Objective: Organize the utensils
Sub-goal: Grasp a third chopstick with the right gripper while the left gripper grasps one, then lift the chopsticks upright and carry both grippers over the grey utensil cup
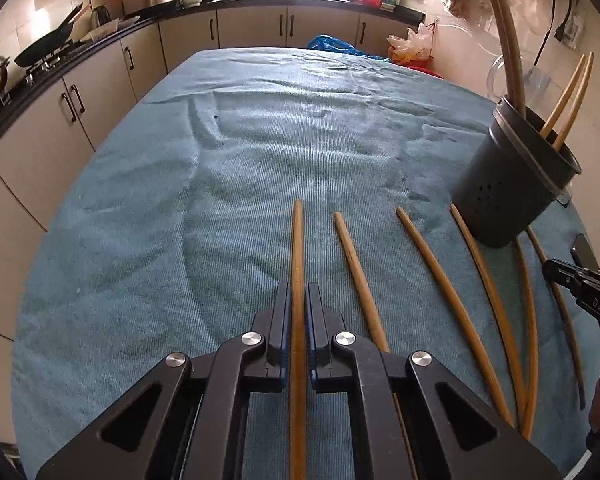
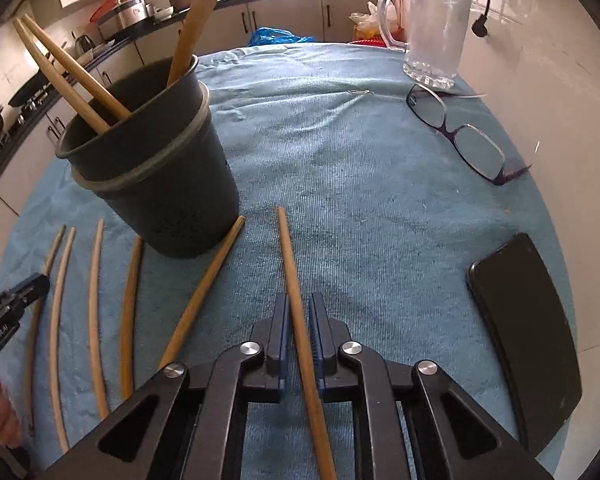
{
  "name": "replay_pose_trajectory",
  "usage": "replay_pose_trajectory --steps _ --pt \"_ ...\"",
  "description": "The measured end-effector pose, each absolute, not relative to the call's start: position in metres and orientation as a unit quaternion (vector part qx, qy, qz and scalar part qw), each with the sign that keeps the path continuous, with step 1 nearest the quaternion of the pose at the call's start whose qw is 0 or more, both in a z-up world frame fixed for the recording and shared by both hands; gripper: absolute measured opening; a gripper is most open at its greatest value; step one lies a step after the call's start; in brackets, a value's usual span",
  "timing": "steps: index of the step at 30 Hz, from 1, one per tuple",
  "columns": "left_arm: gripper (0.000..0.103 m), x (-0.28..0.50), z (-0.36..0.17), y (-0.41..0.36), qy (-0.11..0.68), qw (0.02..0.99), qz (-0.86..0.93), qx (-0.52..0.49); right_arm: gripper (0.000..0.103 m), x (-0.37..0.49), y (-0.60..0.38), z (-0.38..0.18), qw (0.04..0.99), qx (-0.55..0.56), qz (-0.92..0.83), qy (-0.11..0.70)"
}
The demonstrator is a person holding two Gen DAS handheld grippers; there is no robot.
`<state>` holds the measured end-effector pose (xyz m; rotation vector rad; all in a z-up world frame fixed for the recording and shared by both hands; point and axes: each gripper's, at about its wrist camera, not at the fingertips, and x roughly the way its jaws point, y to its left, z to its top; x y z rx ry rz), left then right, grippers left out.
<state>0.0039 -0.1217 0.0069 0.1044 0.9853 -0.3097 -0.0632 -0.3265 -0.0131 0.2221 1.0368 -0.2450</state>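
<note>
Several wooden chopsticks lie in a row on the blue towel [image 1: 260, 152]. My left gripper [image 1: 298, 292] is shut on the leftmost chopstick [image 1: 297, 248], low on the towel. My right gripper [image 2: 299, 304] is shut on the rightmost chopstick [image 2: 288, 252], also low on the towel. A dark utensil holder [image 1: 508, 184] stands upright at the right of the left wrist view and shows in the right wrist view [image 2: 168, 184] at the left. It holds two chopsticks [image 2: 72, 76] and a thick wooden handle [image 2: 196, 24]. Loose chopsticks [image 2: 94, 312] lie between the grippers.
A glass mug [image 2: 436, 28], eyeglasses [image 2: 460, 136] and a black phone [image 2: 528, 336] lie on the towel's right side by the white wall. Kitchen counters with a pan [image 1: 48, 46] and pots run along the left and back. Plastic bags [image 1: 332, 44] sit behind the table.
</note>
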Motion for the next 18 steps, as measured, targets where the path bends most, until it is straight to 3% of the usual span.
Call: replay_pose_trajectory --steps 7,18 --pt "0.006 0.0 0.012 -0.124 0.46 0.874 -0.145 0.057 0.007 -0.069 -0.328 -0.011 0.862 0.127 -0.105 0.48" --pt "0.006 -0.033 0.065 -0.118 0.377 0.913 -0.144 0.061 0.007 -0.119 -0.319 0.055 0.908 0.155 -0.092 0.378"
